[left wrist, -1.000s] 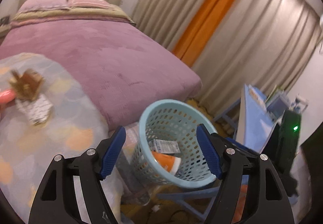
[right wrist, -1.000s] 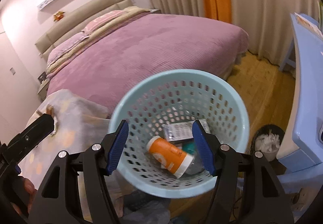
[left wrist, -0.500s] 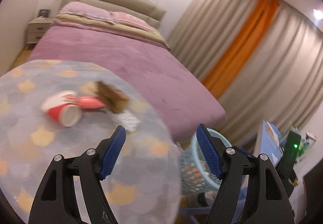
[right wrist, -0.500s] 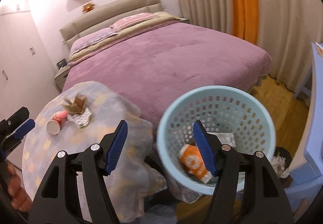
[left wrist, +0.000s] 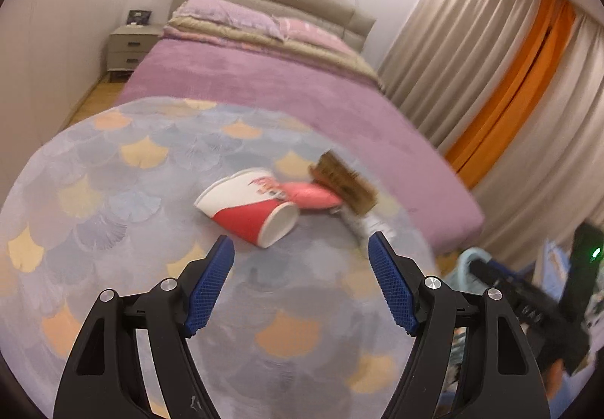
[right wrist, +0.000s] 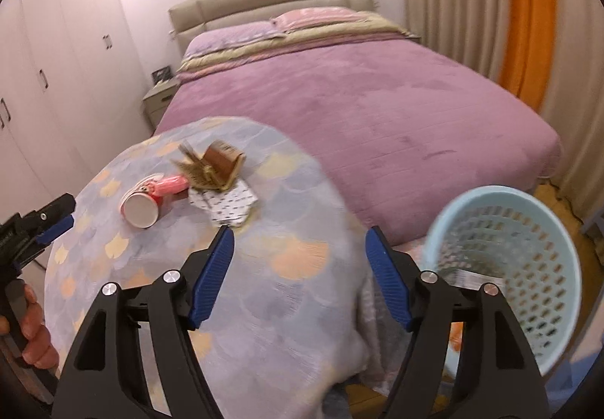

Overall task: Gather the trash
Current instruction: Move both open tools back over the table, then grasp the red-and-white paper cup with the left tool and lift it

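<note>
A red and white paper cup (left wrist: 251, 211) lies on its side on the round table (left wrist: 113, 200), with a pink wrapper (left wrist: 311, 194), a brown torn box (left wrist: 345, 183) and a white patterned packet (left wrist: 372, 224) beside it. My left gripper (left wrist: 301, 249) is open and empty, just short of the cup. My right gripper (right wrist: 300, 236) is open and empty over the table's near edge. The cup (right wrist: 141, 205), the box (right wrist: 217, 164) and the packet (right wrist: 226, 202) show ahead on its left. The light blue basket (right wrist: 528, 230) stands to its right, with trash inside.
A purple bed (right wrist: 358, 94) lies behind the table. Curtains (left wrist: 509, 79) hang on the right. A nightstand (left wrist: 130, 49) stands at the bed's far left. White wardrobes (right wrist: 45, 79) line the left wall. My left gripper shows at the right wrist view's left edge (right wrist: 34, 226).
Both grippers have swung left from the basket to the table. The cup and the rest of the trash now lie in front of the left gripper. Both stayed open.
</note>
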Available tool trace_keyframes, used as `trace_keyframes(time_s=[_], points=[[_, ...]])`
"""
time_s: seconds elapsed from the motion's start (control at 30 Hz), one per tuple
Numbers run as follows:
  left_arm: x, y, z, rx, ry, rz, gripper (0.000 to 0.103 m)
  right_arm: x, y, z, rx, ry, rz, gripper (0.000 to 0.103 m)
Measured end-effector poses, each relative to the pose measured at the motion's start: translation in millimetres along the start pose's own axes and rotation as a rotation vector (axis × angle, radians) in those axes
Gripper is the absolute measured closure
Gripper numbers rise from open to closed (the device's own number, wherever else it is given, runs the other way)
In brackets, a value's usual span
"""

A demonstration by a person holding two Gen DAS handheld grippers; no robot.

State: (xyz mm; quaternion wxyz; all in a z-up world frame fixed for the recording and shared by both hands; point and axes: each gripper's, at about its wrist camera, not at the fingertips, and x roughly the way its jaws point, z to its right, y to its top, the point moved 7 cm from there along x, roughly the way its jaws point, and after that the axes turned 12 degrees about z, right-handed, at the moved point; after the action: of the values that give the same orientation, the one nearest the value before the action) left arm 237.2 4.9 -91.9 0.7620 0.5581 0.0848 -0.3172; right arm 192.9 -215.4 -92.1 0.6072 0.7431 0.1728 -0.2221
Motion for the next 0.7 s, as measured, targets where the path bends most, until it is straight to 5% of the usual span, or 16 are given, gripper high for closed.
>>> trace_keyframes(time_s=[0.17,0.37,0.63,0.7], points=[[25.8,-9.6,-7.1,0.094,0.096,-0.034,0.034,27.9,-2.3,-21.8,-0.022,0.033,-0.04,0.034],[41.5,-14.6,-22.6,0.101,0.129,-0.064,0.055,53.2,-12.6,-43.4,-0.067,0.044,-0.083,0.034],[34.7,-11.4,-40.6,0.04,0.106,-0.06,0.055,67.7,-23.9,-54.5,-0.094,0.064,-0.117,0.034],[33.7,-11.0,-37.3,0.03,0.081,-0.057,0.048,69.8,-27.1,-55.7,-0.095,0.067,-0.124,0.034]])
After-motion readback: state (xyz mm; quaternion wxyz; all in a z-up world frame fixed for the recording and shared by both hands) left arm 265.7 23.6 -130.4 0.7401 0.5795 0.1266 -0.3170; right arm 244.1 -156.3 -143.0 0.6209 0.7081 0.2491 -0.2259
